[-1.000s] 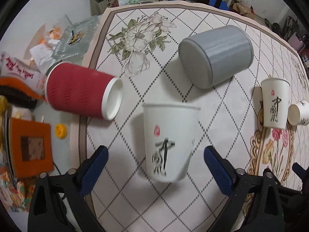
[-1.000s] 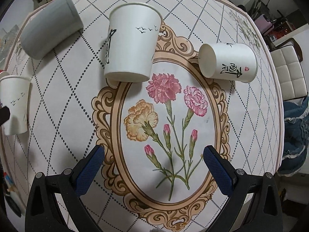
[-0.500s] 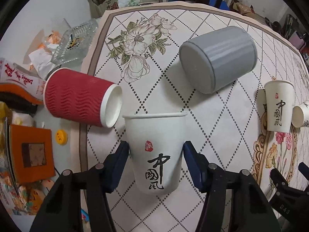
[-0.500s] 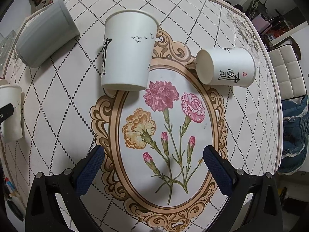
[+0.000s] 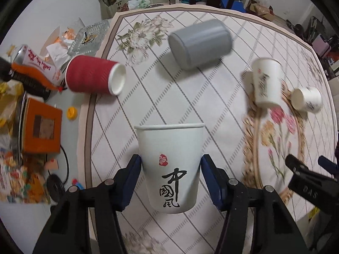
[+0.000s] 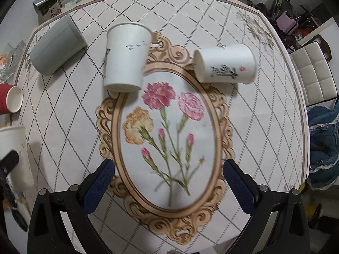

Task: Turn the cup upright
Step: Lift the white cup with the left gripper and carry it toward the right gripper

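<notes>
My left gripper [image 5: 170,174] is shut on a white paper cup [image 5: 170,165] with black calligraphy, its blue pads on both sides; the cup is lifted above the tablecloth, rim away from me. The same cup shows at the left edge of the right wrist view [image 6: 12,154]. My right gripper [image 6: 168,178] is open and empty above the carnation medallion. A second white cup [image 6: 126,58] lies on its side in front of it, and a smaller white cup [image 6: 225,66] lies on its side to the right.
A grey cup [image 5: 200,43] and a red ribbed cup [image 5: 94,77] lie on their sides on the patterned tablecloth [image 5: 148,110]. A glass dish [image 5: 88,40], an orange box [image 5: 41,124] and clutter sit off the cloth's left edge. A white chair [image 6: 313,72] stands right.
My left gripper closed on the white cup and lifted it off the table. My right gripper stayed open and drew back a little from the two cups.
</notes>
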{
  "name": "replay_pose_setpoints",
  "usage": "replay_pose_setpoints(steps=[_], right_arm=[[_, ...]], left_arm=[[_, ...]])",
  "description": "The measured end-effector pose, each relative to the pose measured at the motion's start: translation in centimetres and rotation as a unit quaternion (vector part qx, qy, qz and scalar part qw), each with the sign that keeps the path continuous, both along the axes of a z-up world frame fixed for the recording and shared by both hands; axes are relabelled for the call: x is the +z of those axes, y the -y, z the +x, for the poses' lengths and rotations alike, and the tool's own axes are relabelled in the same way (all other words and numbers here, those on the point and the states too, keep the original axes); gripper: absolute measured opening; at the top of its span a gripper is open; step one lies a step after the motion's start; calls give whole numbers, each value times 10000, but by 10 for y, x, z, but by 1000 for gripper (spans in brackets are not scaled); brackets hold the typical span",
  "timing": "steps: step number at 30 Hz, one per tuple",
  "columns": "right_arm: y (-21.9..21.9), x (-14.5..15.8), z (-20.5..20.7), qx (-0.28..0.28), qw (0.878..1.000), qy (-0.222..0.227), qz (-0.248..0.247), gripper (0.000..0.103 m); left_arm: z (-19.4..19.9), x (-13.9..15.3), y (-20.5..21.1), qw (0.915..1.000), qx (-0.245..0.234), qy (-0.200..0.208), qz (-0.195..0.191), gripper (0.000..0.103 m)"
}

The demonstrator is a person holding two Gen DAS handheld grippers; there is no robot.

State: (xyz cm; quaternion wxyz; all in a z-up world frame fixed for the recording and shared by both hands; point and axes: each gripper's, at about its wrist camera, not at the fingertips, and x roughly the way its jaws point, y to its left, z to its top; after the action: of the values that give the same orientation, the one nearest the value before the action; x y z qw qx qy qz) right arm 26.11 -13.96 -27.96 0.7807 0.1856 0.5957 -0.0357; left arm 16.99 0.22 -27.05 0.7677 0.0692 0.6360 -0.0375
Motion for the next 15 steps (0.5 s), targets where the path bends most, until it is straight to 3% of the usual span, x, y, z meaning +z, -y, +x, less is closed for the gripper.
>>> replay_pose_setpoints(steps=[6, 15], right_arm=[[30, -15, -42, -13, 10000, -72, -1, 103], [79, -71, -93, -178, 9989, -443, 0, 103]], left_arm=[[-49, 0, 34, 9997, 31, -218, -129, 55], [-97, -30, 100, 9978, -167, -606, -197, 55]])
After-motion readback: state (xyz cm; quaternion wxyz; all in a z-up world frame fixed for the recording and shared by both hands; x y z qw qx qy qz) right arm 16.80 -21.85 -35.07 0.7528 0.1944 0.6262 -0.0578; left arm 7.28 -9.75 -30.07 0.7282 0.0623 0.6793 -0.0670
